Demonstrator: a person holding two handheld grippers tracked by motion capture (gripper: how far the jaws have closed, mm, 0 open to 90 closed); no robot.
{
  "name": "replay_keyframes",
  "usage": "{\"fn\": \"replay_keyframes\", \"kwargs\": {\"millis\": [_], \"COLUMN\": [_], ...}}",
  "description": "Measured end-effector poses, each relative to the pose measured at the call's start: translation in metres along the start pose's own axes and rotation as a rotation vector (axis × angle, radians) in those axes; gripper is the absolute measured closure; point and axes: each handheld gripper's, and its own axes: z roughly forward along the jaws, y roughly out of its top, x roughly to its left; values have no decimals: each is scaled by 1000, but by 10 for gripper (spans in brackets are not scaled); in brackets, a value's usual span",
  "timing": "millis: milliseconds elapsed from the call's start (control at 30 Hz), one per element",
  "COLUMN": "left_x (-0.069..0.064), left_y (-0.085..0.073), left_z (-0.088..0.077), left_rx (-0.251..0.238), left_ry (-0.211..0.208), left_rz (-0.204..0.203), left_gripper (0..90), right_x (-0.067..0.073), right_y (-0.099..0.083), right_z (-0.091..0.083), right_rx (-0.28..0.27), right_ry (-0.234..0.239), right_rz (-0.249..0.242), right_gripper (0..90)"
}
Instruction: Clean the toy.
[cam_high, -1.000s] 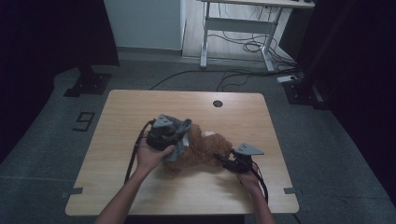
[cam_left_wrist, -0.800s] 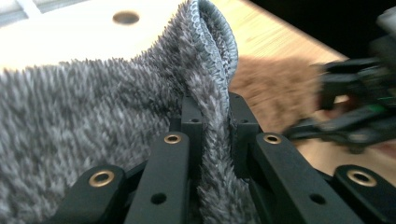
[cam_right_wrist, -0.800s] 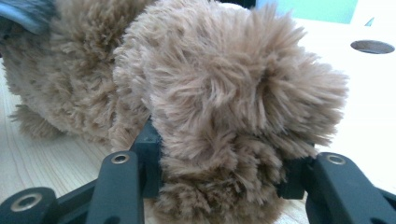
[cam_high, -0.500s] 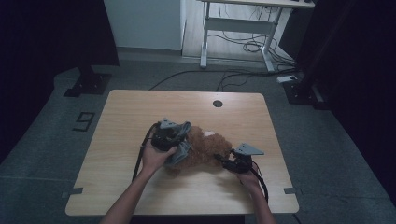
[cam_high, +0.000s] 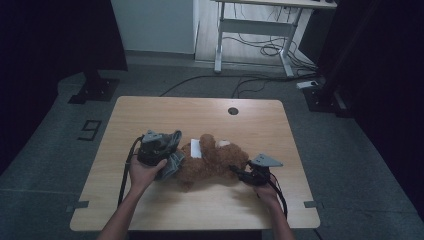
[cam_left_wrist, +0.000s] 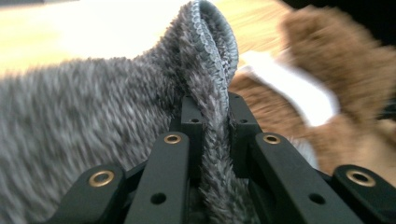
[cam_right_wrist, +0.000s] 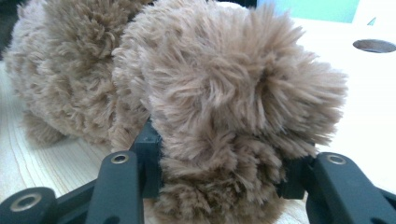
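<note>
— Where's the bear lying relative to your tongs?

— The brown teddy bear (cam_high: 212, 161) lies on its side near the middle of the wooden table (cam_high: 210, 115), between my two hands. My right gripper (cam_high: 242, 174) comes at it from the right end; in the right gripper view its jaws are clamped on a round tuft of fur, with pile bulging out over both jaws. The rest of the body stretches away behind that tuft, resting on the tabletop.

— And your left?

— My left gripper (cam_high: 167, 152) sits just beside the bear's other end. Its jaws are clenched on a fold of the grey knitted garment (cam_left_wrist: 93, 116): in the left gripper view the ribbed hem rises straight up out of the pinch. From above, the grey cloth bunches under and around that gripper, touching the bear's fur.

— Anything else around?

— A white tag (cam_high: 195, 148) lies across the bear's body, and it shows blurred just past the grey hem in the left gripper view. Farther back on the table there is a round cable hole (cam_high: 233, 110), well apart from the bear. Beyond the table a white desk frame (cam_high: 255, 25) stands over loose cables on the floor.

— What's in the way?

— The grey cloth itself hides most of the bear from my left gripper's camera.
</note>
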Motion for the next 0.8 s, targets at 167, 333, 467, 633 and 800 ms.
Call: {"fn": "replay_keyframes", "kwargs": {"millis": [167, 333, 467, 633, 800], "left_x": [-39, -85, -100, -127, -132], "left_y": [18, 48, 61, 63, 48], "left_z": [-3, 18, 52, 105, 131], "left_rx": [-40, -48, -14, 83, 146], "left_ry": [-98, -150, -208, -235, -155], "left_rz": [67, 149, 126, 138, 199], "left_gripper": [799, 797, 798, 799, 801], "right_x": [-1, -1, -1, -1, -2], "right_y": [-1, -1, -1, -1, -3], "right_z": [0, 0, 0, 0, 0], "right_rx": [-2, -3, -2, -4, 4], "right_ry": [2, 2, 3, 1, -1], "right_rz": [8, 12, 13, 15, 15], "right_gripper": [476, 476, 476, 476, 475]}}
